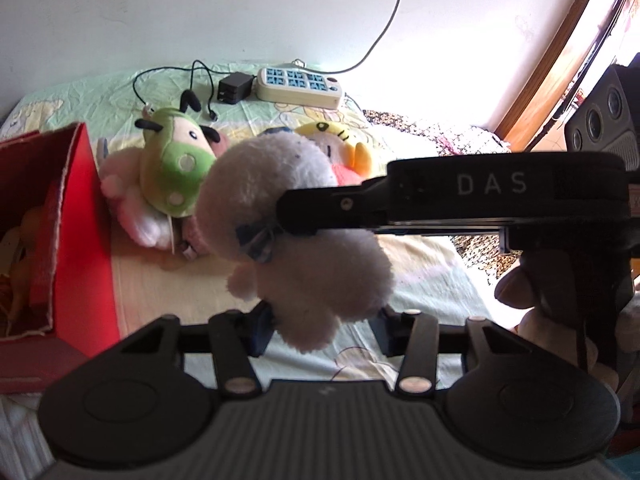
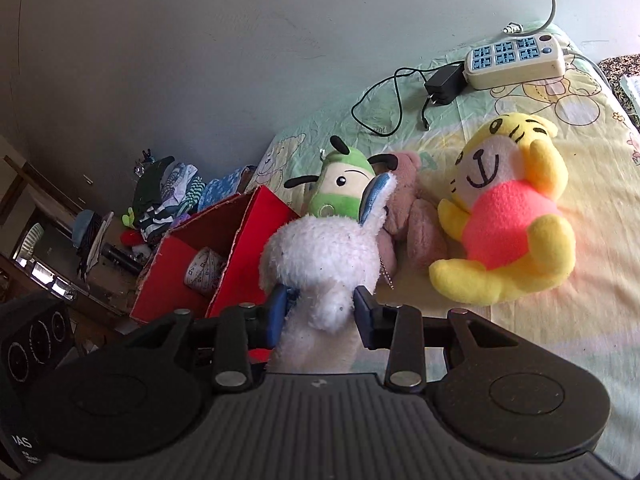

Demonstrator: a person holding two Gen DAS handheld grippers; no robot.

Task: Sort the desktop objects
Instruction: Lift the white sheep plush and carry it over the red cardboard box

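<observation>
- I'm holding the white plush (image 2: pixel 320 256) w/ the right gripper (image 2: pixel 320 312) – jaws are squeezing in on its fluffy body from both sides, blue pads (image 2: pixel 278 314) pressing into the fur.
- In the left wrist view that same white plush (image 1: pixel 296 216) is hanging in mid-air above the bedsheet (image 1: pixel 192 280), w/ the right gripper's black body (image 1: pixel 460 196) reaching in from the side at its neck.
- Left gripper (image 1: pixel 320 328) is sitting right under the plush; jaws are spread apart, and the toy's bottom is dipping between the fingers (image 1: pixel 262 328), but I can't tell if they're actually touching it. Looks open, not clamping.
- Red box (image 2: pixel 224 252) is sitting just beside the white plush, top open, some small round printed thing inside.
- Behind the white plush: green plush (image 2: pixel 340 196) w/ black antennae, leaning near the red box's back corner.
- Pink plush (image 2: pixel 416 216) is lying just past the white one, touching or nearly touching it.
- Yellow plush (image 2: pixel 508 224) in an orange-pink shirt is lying on the far side from the box.
- Power strip (image 2: pixel 516 60) and black charger (image 2: pixel 444 84) are lying well beyond the plushes, near the wall.
</observation>
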